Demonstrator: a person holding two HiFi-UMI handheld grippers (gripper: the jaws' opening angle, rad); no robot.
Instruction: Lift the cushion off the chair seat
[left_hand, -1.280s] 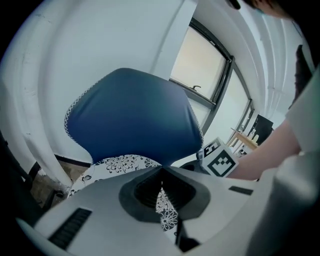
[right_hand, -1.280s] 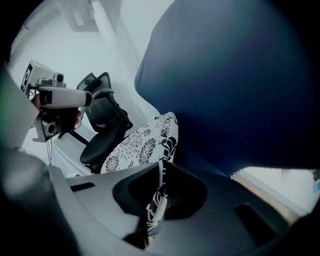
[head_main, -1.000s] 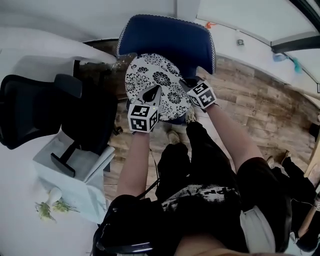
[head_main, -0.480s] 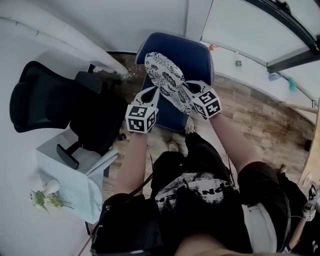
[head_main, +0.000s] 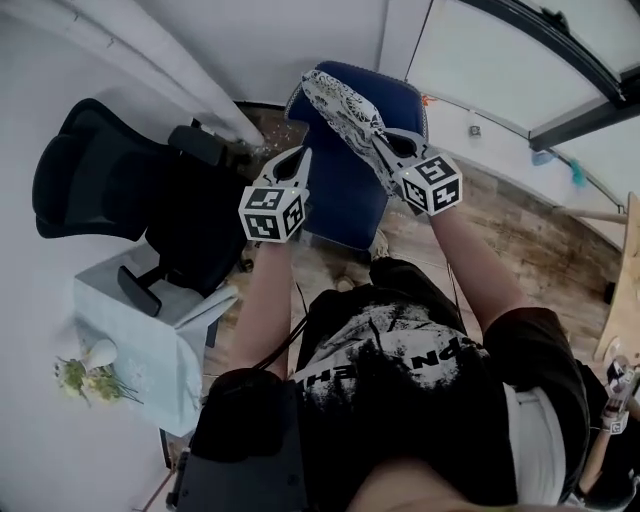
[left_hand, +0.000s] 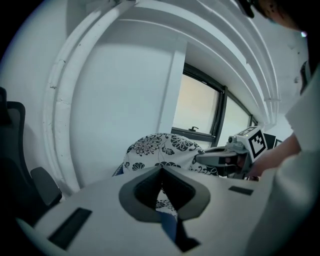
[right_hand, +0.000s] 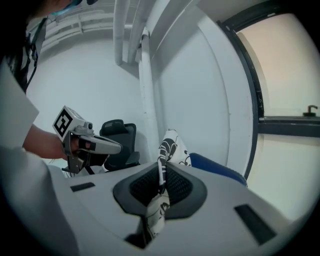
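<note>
Soft, light cushion sags from the right gripper, jaws pinching its hem, upper centre. Left gripper jaws look pressed together, apparently empty; the hem on both sides looks the best hold.

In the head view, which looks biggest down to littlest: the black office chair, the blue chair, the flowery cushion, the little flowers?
1. black office chair
2. blue chair
3. cushion, seen nearly edge-on
4. flowers

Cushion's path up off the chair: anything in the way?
Nothing visible. The cushion is pinched in the right gripper and raised over the blue chair, with nothing above it. The left gripper sits beside it, apart, jaws together on nothing.
</note>
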